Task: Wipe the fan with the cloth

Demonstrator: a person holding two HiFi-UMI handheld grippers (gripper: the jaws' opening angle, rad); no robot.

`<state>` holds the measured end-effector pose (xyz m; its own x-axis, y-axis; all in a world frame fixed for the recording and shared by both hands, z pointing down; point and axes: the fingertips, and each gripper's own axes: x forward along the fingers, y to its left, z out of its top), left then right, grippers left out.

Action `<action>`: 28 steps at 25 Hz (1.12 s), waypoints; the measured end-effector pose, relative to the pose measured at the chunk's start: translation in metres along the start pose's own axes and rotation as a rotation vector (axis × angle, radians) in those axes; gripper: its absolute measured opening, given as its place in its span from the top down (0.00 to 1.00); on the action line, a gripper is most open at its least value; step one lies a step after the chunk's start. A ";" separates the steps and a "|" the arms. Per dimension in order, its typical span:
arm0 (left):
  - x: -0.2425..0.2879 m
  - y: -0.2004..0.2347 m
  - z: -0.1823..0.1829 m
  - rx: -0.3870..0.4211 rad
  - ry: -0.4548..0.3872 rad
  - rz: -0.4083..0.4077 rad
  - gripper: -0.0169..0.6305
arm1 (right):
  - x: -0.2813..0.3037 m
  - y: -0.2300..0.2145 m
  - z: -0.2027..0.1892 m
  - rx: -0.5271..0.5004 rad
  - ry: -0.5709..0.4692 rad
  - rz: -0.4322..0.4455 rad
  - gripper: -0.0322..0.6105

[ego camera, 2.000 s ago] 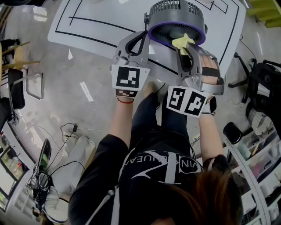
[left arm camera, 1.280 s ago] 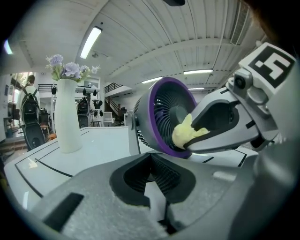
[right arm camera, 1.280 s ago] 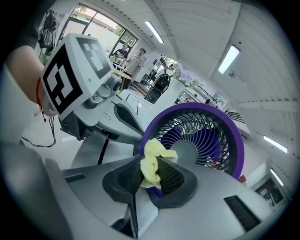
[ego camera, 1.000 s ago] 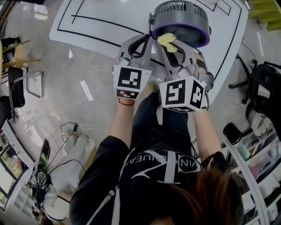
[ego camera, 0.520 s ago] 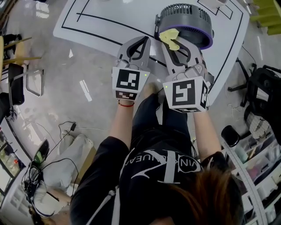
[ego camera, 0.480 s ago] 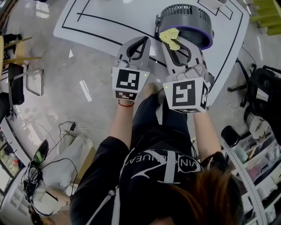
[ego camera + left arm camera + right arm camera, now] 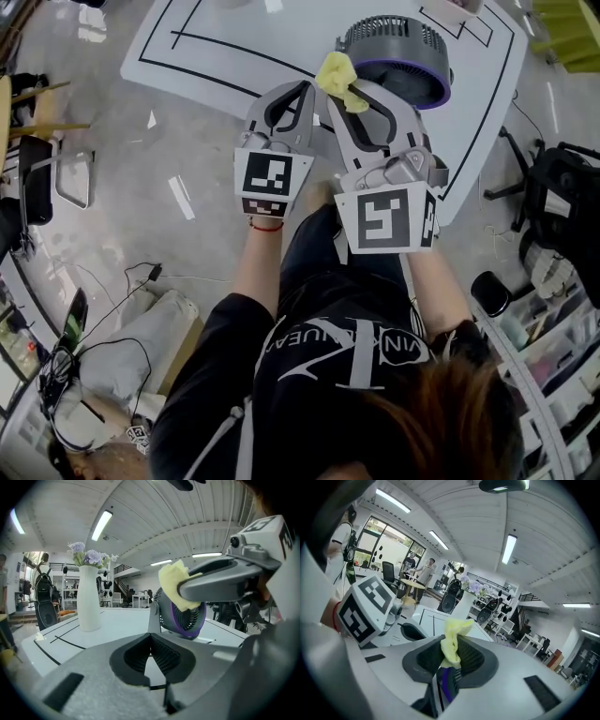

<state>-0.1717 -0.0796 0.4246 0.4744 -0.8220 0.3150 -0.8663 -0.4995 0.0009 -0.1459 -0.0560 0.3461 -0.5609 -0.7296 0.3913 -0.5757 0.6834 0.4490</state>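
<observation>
Fan (image 7: 392, 49) on white, black-lined table (image 7: 246, 25)

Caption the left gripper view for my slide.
Left gripper shut and empty; right gripper holds the yellow cloth near the purple-rimmed fan.

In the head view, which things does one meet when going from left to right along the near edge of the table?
left gripper → yellow cloth → fan
</observation>
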 end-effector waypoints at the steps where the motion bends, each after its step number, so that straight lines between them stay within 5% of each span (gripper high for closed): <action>1: -0.002 0.001 0.001 0.001 0.000 0.004 0.96 | 0.002 -0.003 0.005 -0.010 -0.007 -0.013 0.83; 13: -0.028 0.020 -0.003 0.001 0.007 0.040 0.96 | 0.023 -0.028 0.029 -0.059 0.018 -0.185 0.83; 28: -0.031 -0.006 0.016 0.010 -0.020 0.056 0.96 | -0.023 -0.070 0.023 -0.040 0.001 -0.275 0.83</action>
<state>-0.1784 -0.0552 0.3998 0.4286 -0.8538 0.2955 -0.8898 -0.4556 -0.0259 -0.1064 -0.0868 0.2878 -0.3863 -0.8876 0.2507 -0.6825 0.4579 0.5697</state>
